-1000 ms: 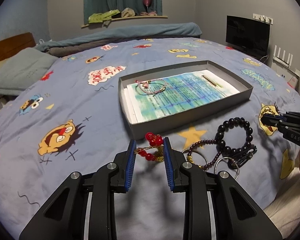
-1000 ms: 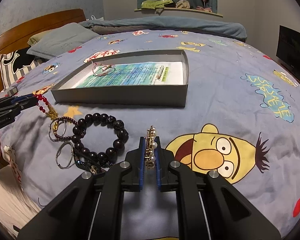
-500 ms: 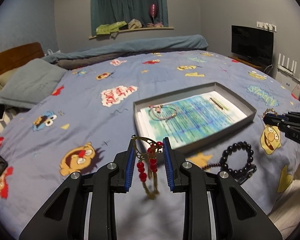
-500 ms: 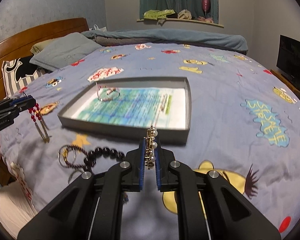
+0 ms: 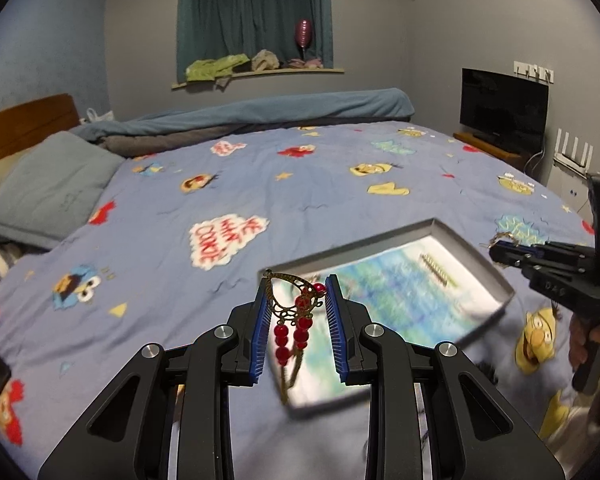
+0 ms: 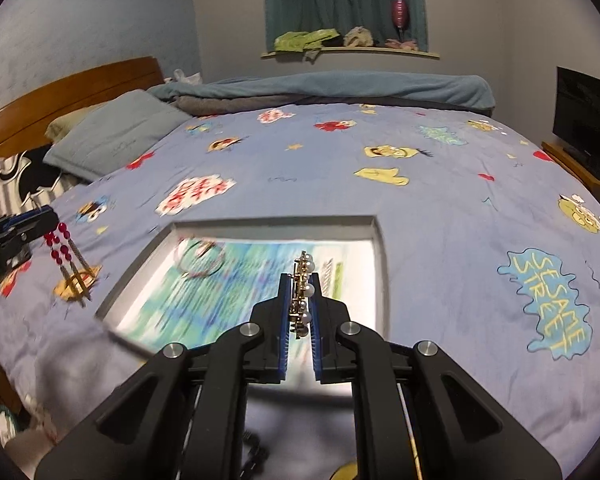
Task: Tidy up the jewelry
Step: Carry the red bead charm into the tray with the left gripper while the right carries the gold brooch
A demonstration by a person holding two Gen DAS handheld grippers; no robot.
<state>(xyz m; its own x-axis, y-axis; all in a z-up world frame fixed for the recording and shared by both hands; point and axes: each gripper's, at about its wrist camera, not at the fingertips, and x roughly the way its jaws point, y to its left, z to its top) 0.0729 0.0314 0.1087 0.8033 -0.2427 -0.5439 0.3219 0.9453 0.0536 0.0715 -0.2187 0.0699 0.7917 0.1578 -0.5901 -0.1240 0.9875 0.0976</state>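
Observation:
My left gripper (image 5: 298, 292) is shut on a gold filigree earring with red beads (image 5: 296, 312), which hangs in the air above the near left corner of the grey tray (image 5: 500, 280). It also shows in the right wrist view (image 6: 66, 252). My right gripper (image 6: 300, 284) is shut on a gold and pearl piece (image 6: 303, 292) and holds it above the tray (image 6: 376, 240). Inside the tray, on printed paper, lie a thin bracelet (image 6: 200, 258) and a gold bar piece (image 5: 434, 268).
The tray sits on a bed with a blue cartoon-print cover (image 5: 220, 200). A grey pillow (image 5: 48, 188) and wooden headboard lie at the left, a folded blanket at the far side. A TV (image 5: 504, 108) stands at the right.
Both grippers have risen and moved forward over the tray with their pieces. The bracelets left on the cover have dropped out of view.

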